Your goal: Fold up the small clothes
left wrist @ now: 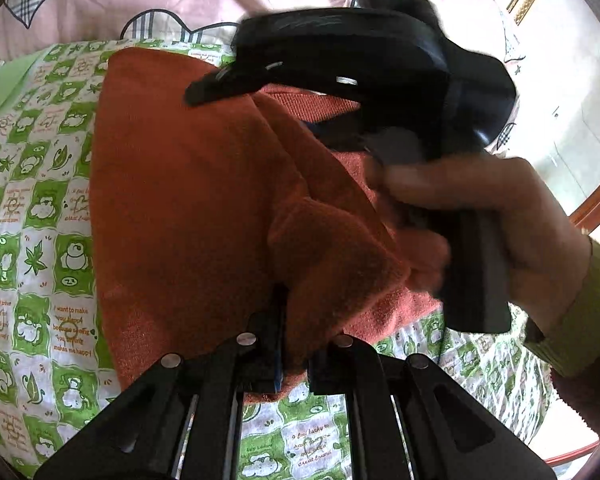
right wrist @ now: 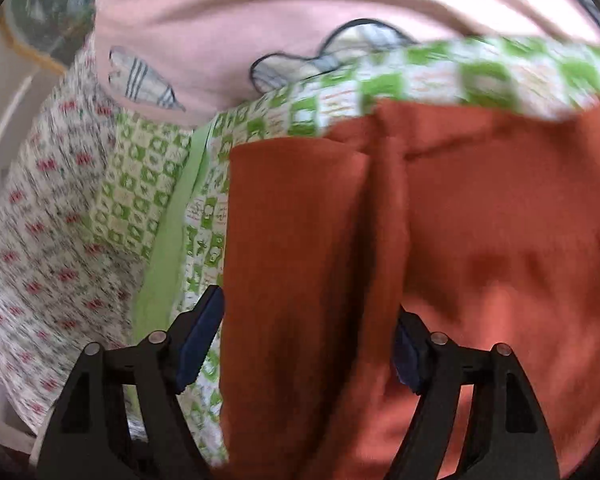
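Left wrist view looks down on a rust-orange knit garment [left wrist: 188, 200] spread on a green-and-white cartoon-print sheet [left wrist: 32, 208]. The left gripper [left wrist: 294, 360] has its jaws nearly together, pinching a bunched fold at the garment's near edge. Across from it, a hand [left wrist: 500, 220] in a ribbed green cuff [left wrist: 580, 312] is wrapped around the handle of the right gripper [right wrist: 308, 344], angled over the cloth. Its jaws are spread wide, a hanging fold between them, untouched by either blue pad.
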### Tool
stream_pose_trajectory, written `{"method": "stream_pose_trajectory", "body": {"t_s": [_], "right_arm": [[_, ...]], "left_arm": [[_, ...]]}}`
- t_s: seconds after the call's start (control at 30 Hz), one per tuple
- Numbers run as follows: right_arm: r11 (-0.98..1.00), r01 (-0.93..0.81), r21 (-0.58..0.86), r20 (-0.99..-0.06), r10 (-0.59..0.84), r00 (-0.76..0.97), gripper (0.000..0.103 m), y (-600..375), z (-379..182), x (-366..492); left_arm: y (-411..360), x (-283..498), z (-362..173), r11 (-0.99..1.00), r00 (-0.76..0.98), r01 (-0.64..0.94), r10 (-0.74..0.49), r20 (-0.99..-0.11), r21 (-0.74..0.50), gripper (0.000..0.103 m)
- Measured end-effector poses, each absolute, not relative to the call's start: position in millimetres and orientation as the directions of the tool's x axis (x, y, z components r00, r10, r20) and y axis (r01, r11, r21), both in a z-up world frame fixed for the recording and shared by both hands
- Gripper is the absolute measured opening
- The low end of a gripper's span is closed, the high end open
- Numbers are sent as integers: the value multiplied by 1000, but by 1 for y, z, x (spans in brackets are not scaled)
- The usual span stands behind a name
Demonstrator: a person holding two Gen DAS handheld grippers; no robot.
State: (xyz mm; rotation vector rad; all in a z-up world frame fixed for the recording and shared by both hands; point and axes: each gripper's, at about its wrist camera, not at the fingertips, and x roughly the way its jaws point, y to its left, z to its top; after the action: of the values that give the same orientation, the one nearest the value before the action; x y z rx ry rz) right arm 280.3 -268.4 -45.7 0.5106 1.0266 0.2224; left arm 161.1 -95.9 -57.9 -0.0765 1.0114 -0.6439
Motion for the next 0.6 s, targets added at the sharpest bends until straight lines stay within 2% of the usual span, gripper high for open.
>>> {"method": "stream_pose_trajectory", "body": {"t_s": [0.03, 0.07, 0.1, 0.2, 0.33, 0.43, 0.6], "right_arm": [[875, 55, 481, -777, 396, 489, 44, -265, -47, 285], [896, 55, 440, -800, 364, 477, 21, -263, -46, 287], [898, 46, 438, -796, 363, 485, 17, -265, -40, 285], [872, 3, 489, -724, 404, 560, 15, -284, -12, 262], [884, -30, 466, -661, 370, 653, 15, -321, 26, 215], [898, 17, 439, -667, 313, 676, 15, -357, 24, 192], [905, 128, 406, -730, 237, 641, 14, -394, -13, 184]], "left_arm": [[-96, 161, -57, 817, 367, 465, -529, -765, -342, 6], [-96, 159, -54, 816, 369, 468, -530, -764, -340, 6], [-96, 158, -50, 811, 368, 473, -538, -758, -345, 6], [-103, 154, -28, 773, 364, 512, -590, -720, -375, 6], [-142, 145, -12, 693, 312, 603, -660, -684, -394, 6], [-179, 143, -21, 657, 265, 645, -671, -693, -390, 7], [-218, 152, -57, 665, 209, 649, -622, -755, -368, 7]]}}
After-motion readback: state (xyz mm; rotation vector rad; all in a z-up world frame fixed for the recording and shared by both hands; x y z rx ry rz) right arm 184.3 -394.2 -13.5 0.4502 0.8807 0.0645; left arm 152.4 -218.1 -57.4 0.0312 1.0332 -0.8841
